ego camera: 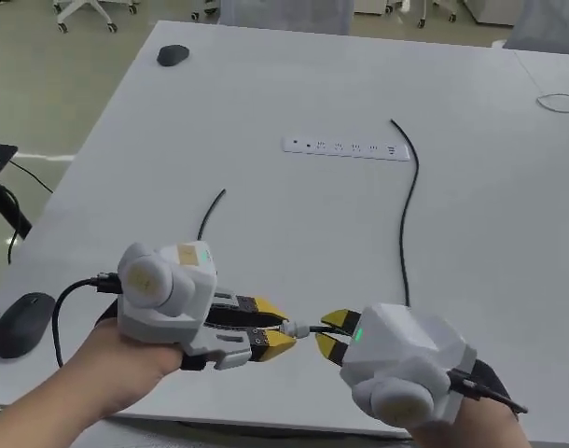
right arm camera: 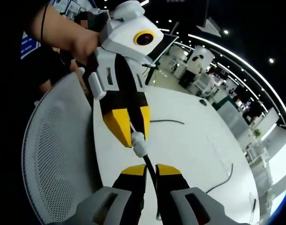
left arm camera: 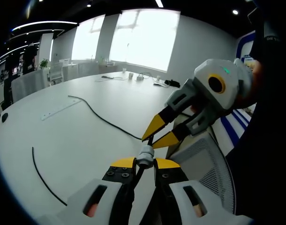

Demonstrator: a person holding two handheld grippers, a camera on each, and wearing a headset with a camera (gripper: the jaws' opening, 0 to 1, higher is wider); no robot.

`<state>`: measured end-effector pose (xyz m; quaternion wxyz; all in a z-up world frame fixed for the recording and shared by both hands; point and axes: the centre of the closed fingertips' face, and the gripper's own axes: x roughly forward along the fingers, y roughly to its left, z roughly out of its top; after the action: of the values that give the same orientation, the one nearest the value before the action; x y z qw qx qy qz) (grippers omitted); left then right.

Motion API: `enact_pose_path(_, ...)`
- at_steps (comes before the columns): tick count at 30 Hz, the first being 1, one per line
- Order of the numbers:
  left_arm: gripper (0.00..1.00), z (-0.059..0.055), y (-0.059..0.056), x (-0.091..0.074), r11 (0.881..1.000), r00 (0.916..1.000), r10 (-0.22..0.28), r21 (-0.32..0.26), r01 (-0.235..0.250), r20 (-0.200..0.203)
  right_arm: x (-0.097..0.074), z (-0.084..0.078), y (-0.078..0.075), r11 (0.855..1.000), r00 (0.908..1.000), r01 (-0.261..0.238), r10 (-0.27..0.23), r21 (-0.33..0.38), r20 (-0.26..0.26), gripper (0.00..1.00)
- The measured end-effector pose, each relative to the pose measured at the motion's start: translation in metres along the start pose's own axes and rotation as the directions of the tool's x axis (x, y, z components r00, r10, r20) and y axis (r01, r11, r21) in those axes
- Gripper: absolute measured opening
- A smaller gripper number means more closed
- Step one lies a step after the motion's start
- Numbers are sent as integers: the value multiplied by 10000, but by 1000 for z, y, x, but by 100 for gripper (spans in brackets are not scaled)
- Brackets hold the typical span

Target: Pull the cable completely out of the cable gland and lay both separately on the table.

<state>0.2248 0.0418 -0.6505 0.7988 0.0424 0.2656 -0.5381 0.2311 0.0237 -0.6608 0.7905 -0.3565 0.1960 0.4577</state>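
White gland (left arm camera: 145,155) between left tool's (left arm camera: 145,163) tips

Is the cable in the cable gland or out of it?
In: the black cable enters the white cable gland held in the left gripper's jaws.

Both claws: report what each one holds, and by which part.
Left claw grips the white cable gland by its rear end; right claw pinches the black cable just outside the gland.

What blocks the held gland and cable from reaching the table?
Nothing visible. The left gripper holds the cable gland, the right gripper the cable; the table beside them is bare, the power strip farther off.
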Motion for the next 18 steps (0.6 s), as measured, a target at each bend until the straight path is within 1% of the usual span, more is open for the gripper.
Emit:
enact_pose_path(3, 15, -1, -1, 0, 10000, 10000, 11, 24, -11, -33, 1, 1, 2, 10000, 10000, -42, 42, -89, 0, 3)
enact_pose_path(6, 15, -1, -1, 0, 10000, 10000, 54, -24, -54, -14, 1, 1, 1, 9999, 10000, 25, -25, -159, -4, 3)
enact_pose_path(8, 15, 0, -1, -1, 10000, 10000, 27, -35, -27, 50, 2, 4, 2, 10000, 9999, -22, 22, -26, 148, 2)
enact_pose_path(11, 15, 0, -1, 0, 10000, 10000, 10, -8, -10, 35, 2, 2, 2, 9999, 9999, 41, -42, 94, 119, 1)
enact_pose_path(13, 15, 1, -1, 0, 10000, 10000, 13, -27, -13, 92, -1, 3, -2, 9990, 9995, 273, -278, 368, 144, 1)
enact_pose_path(14, 15, 2, -1, -1, 10000, 9999, 14, -58, -13, 162, -1, 3, -2, 9989, 9996, 258, -264, 382, 143, 1)
enact_pose_path(18, 15, 2, -1, -1, 10000, 9999, 44, -69, -42, 166, 0, -2, -3, 9970, 9996, 263, -267, 735, 37, 1)
